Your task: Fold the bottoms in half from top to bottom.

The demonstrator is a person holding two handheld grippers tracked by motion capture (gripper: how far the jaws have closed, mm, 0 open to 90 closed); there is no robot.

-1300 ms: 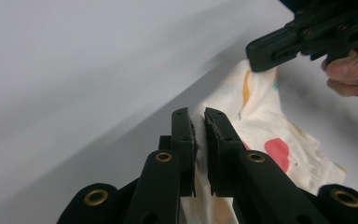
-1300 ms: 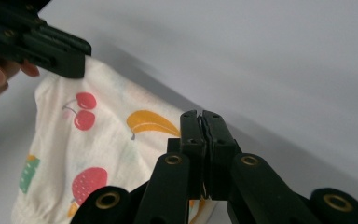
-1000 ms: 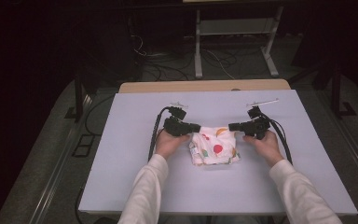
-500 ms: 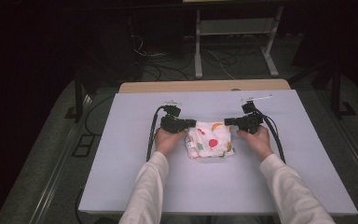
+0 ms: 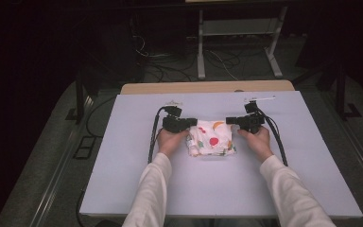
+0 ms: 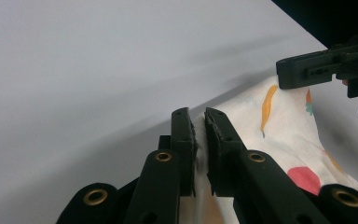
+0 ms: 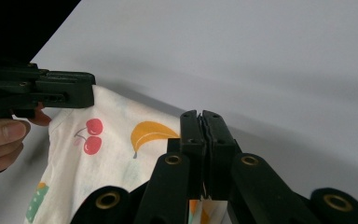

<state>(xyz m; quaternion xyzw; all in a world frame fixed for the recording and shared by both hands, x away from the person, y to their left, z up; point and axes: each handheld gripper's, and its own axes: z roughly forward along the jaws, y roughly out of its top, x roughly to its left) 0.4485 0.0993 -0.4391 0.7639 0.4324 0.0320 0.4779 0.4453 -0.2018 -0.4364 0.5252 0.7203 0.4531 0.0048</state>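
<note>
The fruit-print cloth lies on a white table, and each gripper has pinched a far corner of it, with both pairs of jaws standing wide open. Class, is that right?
Not quite. The jaws are shut: the left gripper clamps the fruit-print cloth in the left gripper view, and the right gripper clamps it in the right gripper view. The rest stands.

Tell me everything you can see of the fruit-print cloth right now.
The cloth is white, thin fabric printed with cherries, a banana and other bright shapes. It lies folded into a small, rumpled bundle mid-table on the pale tabletop. The left gripper is shut on its far left corner and the right gripper on its far right corner, so its far edge runs between them. Its near part rests on the table.
</note>
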